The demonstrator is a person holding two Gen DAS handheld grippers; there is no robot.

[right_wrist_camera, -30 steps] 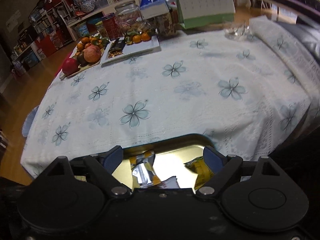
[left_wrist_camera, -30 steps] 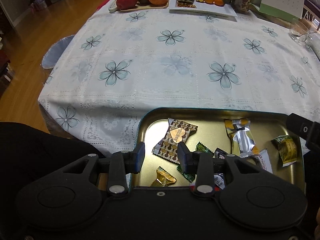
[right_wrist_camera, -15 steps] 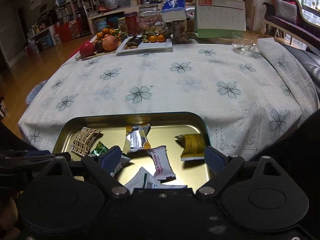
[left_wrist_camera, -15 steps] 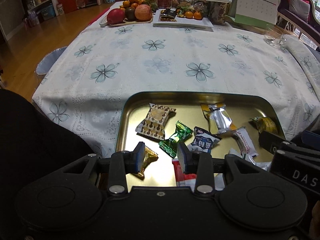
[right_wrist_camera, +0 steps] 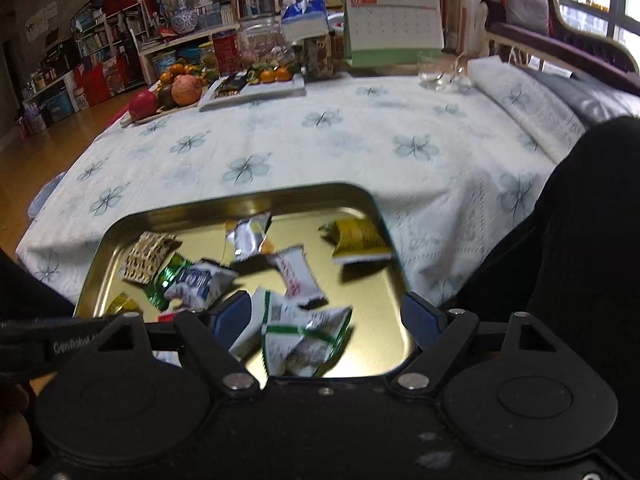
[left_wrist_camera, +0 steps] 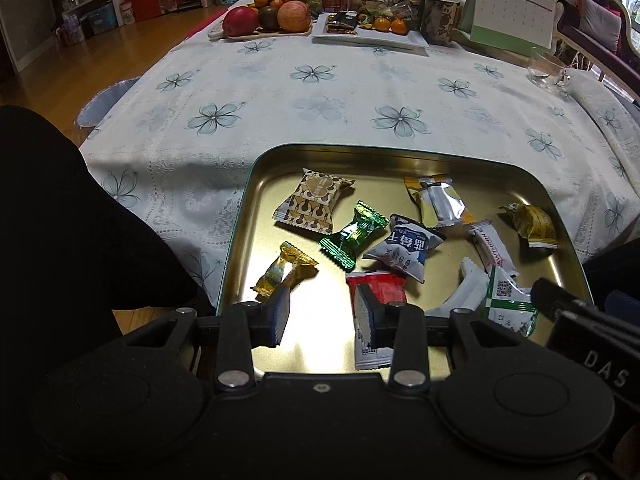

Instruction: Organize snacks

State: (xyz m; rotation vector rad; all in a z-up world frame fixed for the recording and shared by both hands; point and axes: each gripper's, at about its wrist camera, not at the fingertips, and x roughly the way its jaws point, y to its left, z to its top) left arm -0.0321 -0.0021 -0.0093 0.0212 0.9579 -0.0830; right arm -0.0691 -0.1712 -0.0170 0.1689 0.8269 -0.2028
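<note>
Because the snacks lie scattered in the gold tray at the counter's near edge, both tongs hang over it: left tongs apart and empty, right tongs closing around a green-and-white packet, not yet pinching it.

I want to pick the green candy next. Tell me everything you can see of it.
The green candy is a small sweet in shiny foil-like wrap with crimped ends. It lies slantwise on the gold tray, between the brown patterned packet and the blue-and-white packet. No gripper touches it.
</note>
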